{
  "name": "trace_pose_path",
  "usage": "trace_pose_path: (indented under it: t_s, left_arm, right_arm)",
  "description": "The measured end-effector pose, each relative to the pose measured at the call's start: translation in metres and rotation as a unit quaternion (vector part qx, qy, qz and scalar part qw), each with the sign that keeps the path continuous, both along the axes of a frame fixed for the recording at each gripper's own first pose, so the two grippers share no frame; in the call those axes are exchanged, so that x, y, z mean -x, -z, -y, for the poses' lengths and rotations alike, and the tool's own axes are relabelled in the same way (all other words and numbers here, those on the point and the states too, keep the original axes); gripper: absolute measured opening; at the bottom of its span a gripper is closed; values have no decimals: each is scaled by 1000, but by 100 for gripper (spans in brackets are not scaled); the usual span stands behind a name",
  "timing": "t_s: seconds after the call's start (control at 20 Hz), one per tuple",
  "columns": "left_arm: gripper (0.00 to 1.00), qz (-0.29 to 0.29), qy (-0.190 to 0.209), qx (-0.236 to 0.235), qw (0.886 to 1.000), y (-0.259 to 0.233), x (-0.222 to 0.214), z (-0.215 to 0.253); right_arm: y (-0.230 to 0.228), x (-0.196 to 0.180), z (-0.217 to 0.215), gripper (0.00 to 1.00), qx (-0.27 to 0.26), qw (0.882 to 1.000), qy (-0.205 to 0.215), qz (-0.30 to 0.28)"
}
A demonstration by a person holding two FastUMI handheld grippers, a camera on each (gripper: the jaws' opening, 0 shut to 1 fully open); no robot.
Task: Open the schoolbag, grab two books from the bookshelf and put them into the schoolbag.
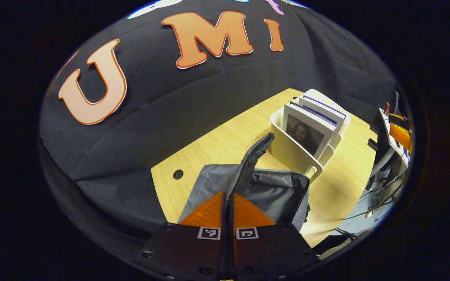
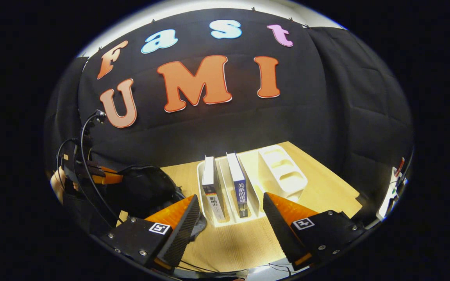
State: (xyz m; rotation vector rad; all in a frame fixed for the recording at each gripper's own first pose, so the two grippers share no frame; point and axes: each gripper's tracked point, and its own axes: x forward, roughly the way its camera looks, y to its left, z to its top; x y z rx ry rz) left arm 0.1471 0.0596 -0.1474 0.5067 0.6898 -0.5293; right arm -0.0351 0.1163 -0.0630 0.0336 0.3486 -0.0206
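With the left gripper (image 1: 228, 218) clamped on the open bag's flap (image 1: 254, 154), the right gripper (image 2: 231, 218) gapes before both shelved books (image 2: 213, 187).

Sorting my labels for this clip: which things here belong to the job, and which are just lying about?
Job: schoolbag, held by left gripper; two books in bookshelf; open right gripper.
Lying about: cables at table edge.
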Motion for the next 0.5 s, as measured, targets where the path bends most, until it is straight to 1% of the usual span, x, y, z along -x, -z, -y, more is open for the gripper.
trace_pose_path:
  t_s: [0.1,0.3,0.5]
  left_arm:
    - [1,0,-6,2,1000,0,1,3]
    - [0,8,-14,-4,1000,-1,5,6]
    - [0,2,-23,-3,1000,0,8,8]
  right_arm:
    - [-12,-24,-12,98,-7,999,-27,-19]
    - [-26,-80,-30,98,8,995,-62,-74]
    - [-25,-136,-55,98,-3,986,-84,-147]
